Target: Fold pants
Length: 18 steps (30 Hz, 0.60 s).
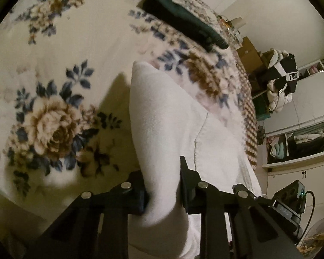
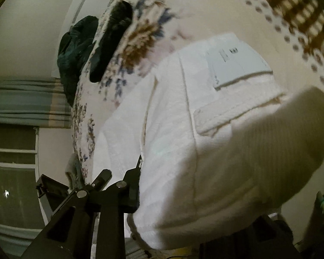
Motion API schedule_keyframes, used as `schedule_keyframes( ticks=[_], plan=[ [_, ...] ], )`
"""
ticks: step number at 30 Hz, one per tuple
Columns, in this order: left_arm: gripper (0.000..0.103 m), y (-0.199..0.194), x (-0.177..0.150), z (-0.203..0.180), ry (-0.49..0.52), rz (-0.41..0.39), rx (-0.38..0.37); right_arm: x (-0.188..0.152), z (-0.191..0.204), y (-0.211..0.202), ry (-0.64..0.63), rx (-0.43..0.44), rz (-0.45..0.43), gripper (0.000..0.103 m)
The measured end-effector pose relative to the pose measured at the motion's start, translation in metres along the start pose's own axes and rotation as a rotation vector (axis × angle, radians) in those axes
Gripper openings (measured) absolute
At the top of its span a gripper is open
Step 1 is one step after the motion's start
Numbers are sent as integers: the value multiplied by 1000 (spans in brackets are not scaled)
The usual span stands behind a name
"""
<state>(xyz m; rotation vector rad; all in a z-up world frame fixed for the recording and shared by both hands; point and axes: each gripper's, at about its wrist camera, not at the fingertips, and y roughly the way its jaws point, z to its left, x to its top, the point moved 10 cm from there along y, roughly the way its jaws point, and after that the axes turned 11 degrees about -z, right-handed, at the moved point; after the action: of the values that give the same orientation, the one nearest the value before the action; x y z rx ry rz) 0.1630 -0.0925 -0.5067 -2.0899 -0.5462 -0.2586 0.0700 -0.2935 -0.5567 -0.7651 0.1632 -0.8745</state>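
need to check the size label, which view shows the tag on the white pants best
The right wrist view: the tag lies flat and unobstructed on the white pants, though its print is too blurred to read. The left wrist view shows only plain pants fabric, no tag.

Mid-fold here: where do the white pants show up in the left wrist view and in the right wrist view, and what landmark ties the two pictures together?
Left wrist view: the white fabric pants run from centre to bottom, pinched in the left gripper.
Right wrist view: they fill the centre and right, their white paper tag at upper right; the right gripper is at their lower-left edge.
Shared landmark: the dark green folded garment on the floral blanket.
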Motion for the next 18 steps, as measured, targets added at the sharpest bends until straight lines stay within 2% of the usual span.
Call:
schedule_keyframes(
  ticks=[5,10,16,18],
  plan=[
    [21,-21,29,-28,17,-25,-1,18,24,-23,-14,36,-4,28],
    [21,-21,78,-59,34,-61,-29,60,73,-35,-50,75,-56,28],
    [21,10,177,-95,70,-120,-77,143,142,-3,-76,115,-147,28],
    [21,34,226,-100,67,-141,-95,179,169,21,-88,130,-183,28]
  ],
)
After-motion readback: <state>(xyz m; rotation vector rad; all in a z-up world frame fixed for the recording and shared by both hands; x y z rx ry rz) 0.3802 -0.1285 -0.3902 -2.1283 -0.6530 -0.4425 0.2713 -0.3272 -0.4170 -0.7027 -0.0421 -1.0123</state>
